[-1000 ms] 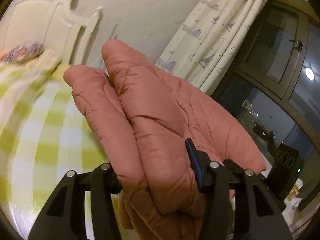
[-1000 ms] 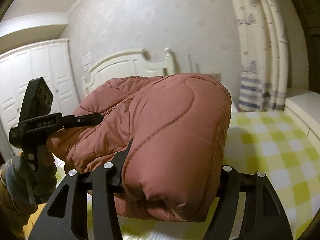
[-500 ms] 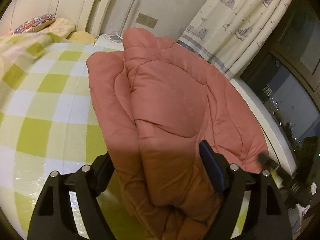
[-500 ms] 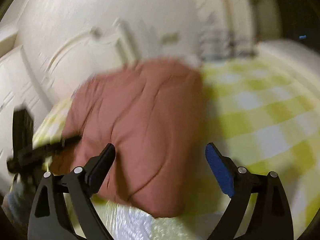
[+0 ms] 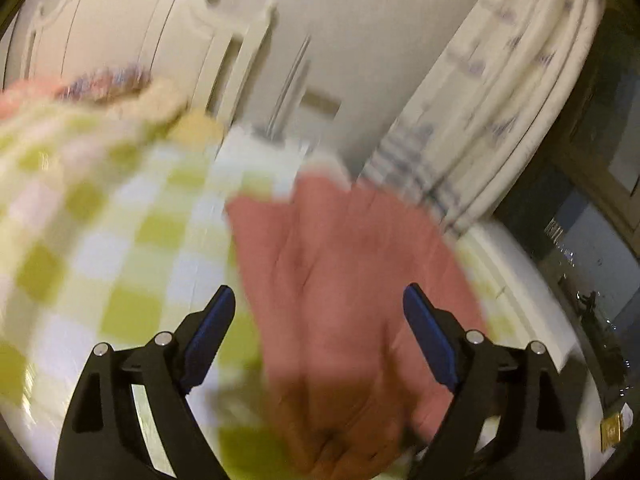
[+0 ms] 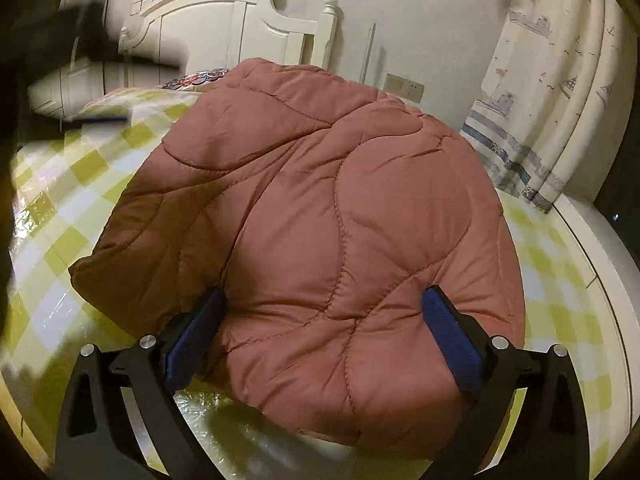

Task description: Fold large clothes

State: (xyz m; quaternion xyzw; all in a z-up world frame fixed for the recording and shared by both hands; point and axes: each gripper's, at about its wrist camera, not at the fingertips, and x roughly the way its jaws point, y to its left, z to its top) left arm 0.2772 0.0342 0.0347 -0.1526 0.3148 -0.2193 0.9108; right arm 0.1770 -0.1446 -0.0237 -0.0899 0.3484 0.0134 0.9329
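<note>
Nearest, in the right wrist view: right gripper (image 6: 322,332) with jaws opening, blue pads either side of the near end of a folded pink quilted jacket (image 6: 320,216), no longer squeezing it. Jacket lying as a thick, puffy bundle on the bed, near edge between the pads, far edge toward the headboard.

In the blurred left wrist view: left gripper (image 5: 320,334) also opening, pads wide apart, nothing pressed between them, the jacket (image 5: 344,280) just ahead and partly between the fingers.

Judged step: letting go of the finished fold. Best done by drawing both grippers straight back and clear, pads well off the slippery padded fabric, so no layer drags and springs the bundle open.

Beneath: green-and-white checked bed cover (image 6: 60,216) with a glossy sheen, possibly plastic over it.

Farther: patterned pillow (image 6: 200,78), cream headboard (image 6: 240,24), plain pale wall, wall socket (image 6: 404,87). To the right, a printed curtain (image 6: 560,80).
</note>
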